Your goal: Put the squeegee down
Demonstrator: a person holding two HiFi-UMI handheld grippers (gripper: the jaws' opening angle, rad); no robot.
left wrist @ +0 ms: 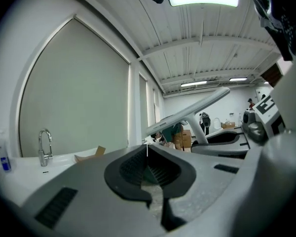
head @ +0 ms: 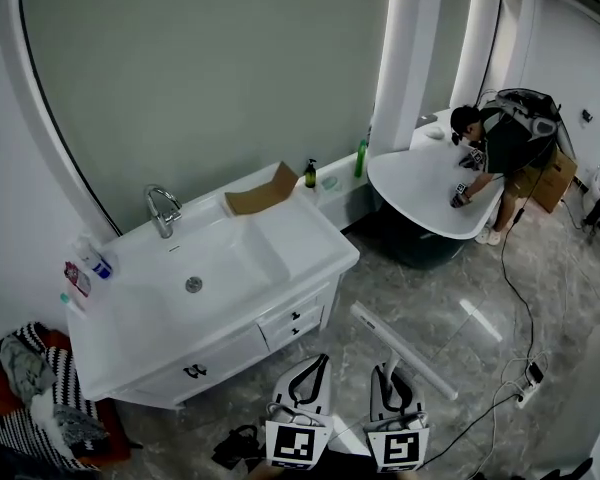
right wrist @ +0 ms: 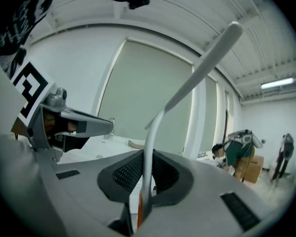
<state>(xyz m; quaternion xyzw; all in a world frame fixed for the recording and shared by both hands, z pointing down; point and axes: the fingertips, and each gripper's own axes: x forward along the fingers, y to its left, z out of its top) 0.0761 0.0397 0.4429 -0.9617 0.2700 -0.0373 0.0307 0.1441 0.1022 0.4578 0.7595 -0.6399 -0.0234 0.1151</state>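
The squeegee (head: pixel 405 353) is a long white blade on a thin white handle, and it hangs over the grey marble floor in front of the vanity. My right gripper (head: pixel 388 370) is shut on its handle (right wrist: pixel 149 147); in the right gripper view the blade (right wrist: pixel 207 58) slants up to the right. My left gripper (head: pixel 315 365) is beside it on the left, apart from the squeegee. Its jaws meet at the tips with nothing between them (left wrist: pixel 147 149). In the left gripper view the squeegee blade (left wrist: pixel 187 113) crosses the frame.
A white vanity (head: pixel 280 258) with a sink, faucet (head: pixel 162 210), cardboard piece (head: pixel 262 193) and bottles stands ahead on the left under a large mirror. A person (head: pixel 495 148) leans over a white bathtub (head: pixel 420 183). Laundry (head: pixel 35 388) lies at left; a power strip (head: pixel 530 376) lies on the floor.
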